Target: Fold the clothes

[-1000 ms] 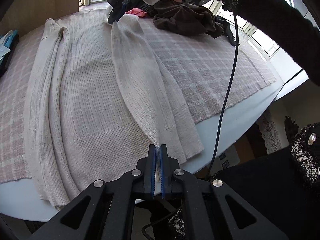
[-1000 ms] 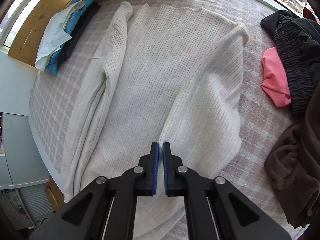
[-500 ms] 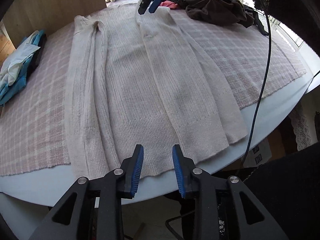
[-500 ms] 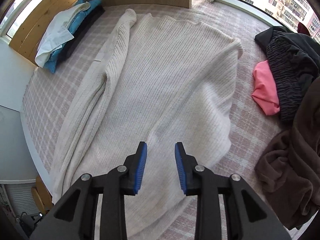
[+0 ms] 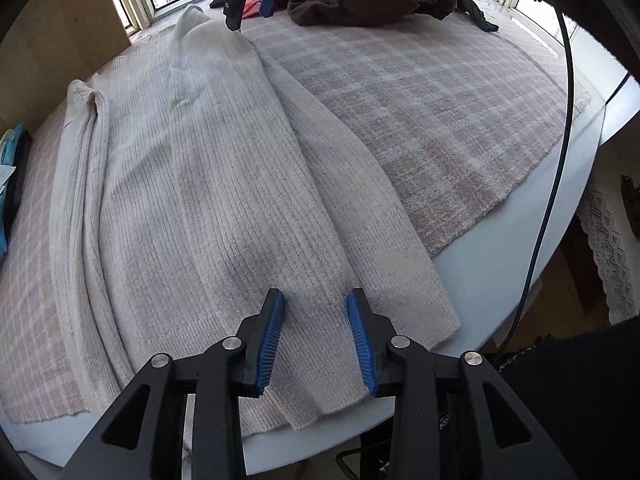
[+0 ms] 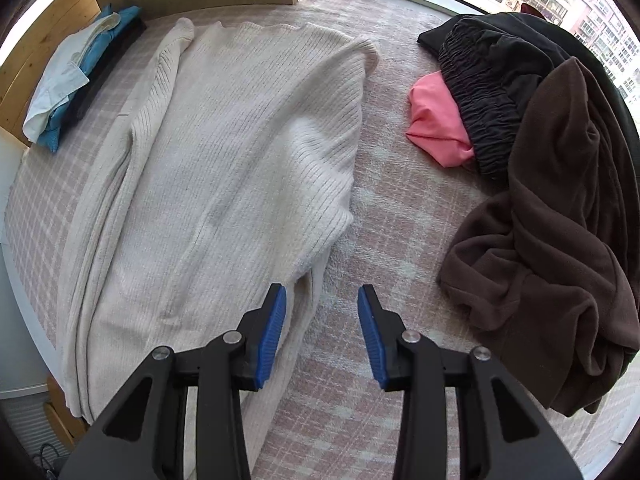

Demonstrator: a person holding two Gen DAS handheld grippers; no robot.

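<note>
Blue-padded left claw (image 5: 316, 336) is spread wide, gripping nothing, hovering over the sweater's hem at the near worktop (image 5: 500, 280) edge. Cream ribbed sweater (image 5: 208, 184) lies flat on the pink checked mat (image 5: 420, 112), one sleeve folded over the body, the other bunched along its 9 o'clock side. Right claw (image 6: 322, 332) is also spread and empty, sitting over the mat just beside the folded sleeve edge. From the right wrist: brown garment (image 6: 560, 248) at 3 o'clock, pink cloth (image 6: 436, 120) and black garment (image 6: 488, 80) at 1 o'clock, folded stack (image 6: 76, 76) at 10 o'clock.
</note>
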